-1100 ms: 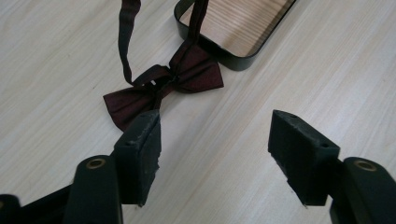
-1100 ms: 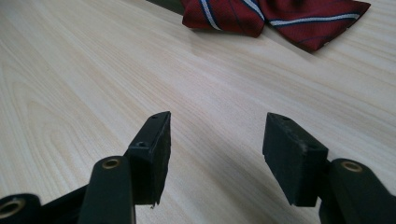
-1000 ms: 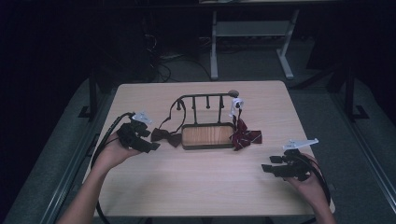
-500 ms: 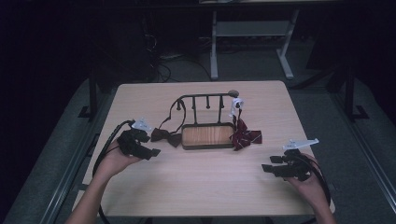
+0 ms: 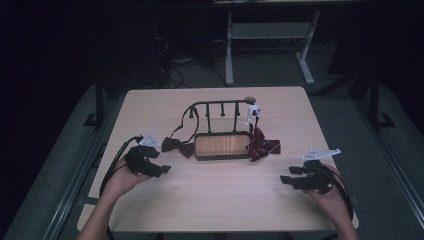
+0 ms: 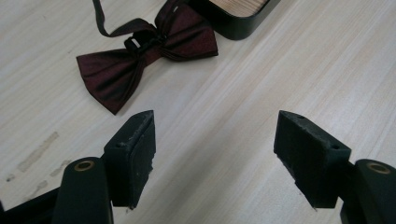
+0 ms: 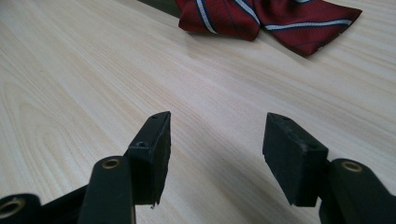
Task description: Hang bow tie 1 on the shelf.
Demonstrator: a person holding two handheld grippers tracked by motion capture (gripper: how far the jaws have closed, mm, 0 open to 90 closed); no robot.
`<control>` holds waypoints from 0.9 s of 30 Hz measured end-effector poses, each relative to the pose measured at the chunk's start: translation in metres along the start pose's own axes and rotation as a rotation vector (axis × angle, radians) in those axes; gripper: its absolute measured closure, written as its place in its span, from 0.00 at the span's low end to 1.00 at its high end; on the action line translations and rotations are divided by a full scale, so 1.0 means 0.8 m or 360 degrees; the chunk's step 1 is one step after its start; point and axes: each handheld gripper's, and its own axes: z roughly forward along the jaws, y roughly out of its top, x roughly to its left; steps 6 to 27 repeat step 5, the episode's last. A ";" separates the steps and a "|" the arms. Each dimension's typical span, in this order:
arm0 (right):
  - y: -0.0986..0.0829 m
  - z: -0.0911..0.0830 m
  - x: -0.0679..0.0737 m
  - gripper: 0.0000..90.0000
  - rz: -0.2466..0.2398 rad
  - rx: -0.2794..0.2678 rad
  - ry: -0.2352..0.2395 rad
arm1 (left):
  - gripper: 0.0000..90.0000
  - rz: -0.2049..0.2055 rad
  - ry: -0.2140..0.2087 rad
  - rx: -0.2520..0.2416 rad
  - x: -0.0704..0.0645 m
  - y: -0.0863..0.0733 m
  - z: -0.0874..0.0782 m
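A dark maroon bow tie point(image 5: 177, 146) point(image 6: 142, 56) lies flat on the table left of a black rack with a wooden tray base point(image 5: 221, 145); its strap runs up to the rack's rail. A red striped bow tie point(image 5: 261, 146) point(image 7: 266, 16) rests against the tray's right end, hanging from a white clip. My left gripper point(image 5: 162, 169) point(image 6: 215, 156) hovers open just short of the maroon tie, nothing between its jaws. My right gripper point(image 5: 286, 179) point(image 7: 215, 154) stands open low over bare wood at the front right, well short of the striped tie.
The light wooden table point(image 5: 215, 200) has bare surface in front of the rack. Beyond its far edge stand a white frame's legs point(image 5: 230, 55) and loose cables on a dark floor. Black cables trail from both grippers.
My left gripper has drawn back toward the front of the table, away from the maroon bow tie. The right gripper has stayed where it was.
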 end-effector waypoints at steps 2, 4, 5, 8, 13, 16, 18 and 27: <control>0.000 0.000 0.000 0.46 -0.0001 0.0002 -0.0005 | 0.33 -0.0018 0.0000 -0.0025 -0.003 -0.004 0.002; 0.000 0.001 0.001 0.46 -0.0001 0.0002 -0.0018 | 0.33 -0.0020 0.0002 -0.0045 -0.005 -0.007 0.003; 0.001 0.002 0.002 0.46 -0.0021 0.0016 -0.0035 | 0.33 -0.0030 -0.0001 -0.0064 -0.007 -0.009 0.004; 0.001 0.002 0.002 0.46 -0.0021 0.0016 -0.0035 | 0.33 -0.0030 -0.0001 -0.0064 -0.007 -0.009 0.004; 0.001 0.002 0.002 0.46 -0.0021 0.0016 -0.0035 | 0.33 -0.0030 -0.0001 -0.0064 -0.007 -0.009 0.004; 0.001 0.002 0.002 0.46 -0.0021 0.0016 -0.0035 | 0.33 -0.0030 -0.0001 -0.0064 -0.007 -0.009 0.004; 0.001 0.002 0.002 0.46 -0.0021 0.0016 -0.0035 | 0.33 -0.0030 -0.0001 -0.0064 -0.007 -0.009 0.004; 0.001 0.002 0.002 0.46 -0.0021 0.0016 -0.0035 | 0.33 -0.0030 -0.0001 -0.0064 -0.007 -0.009 0.004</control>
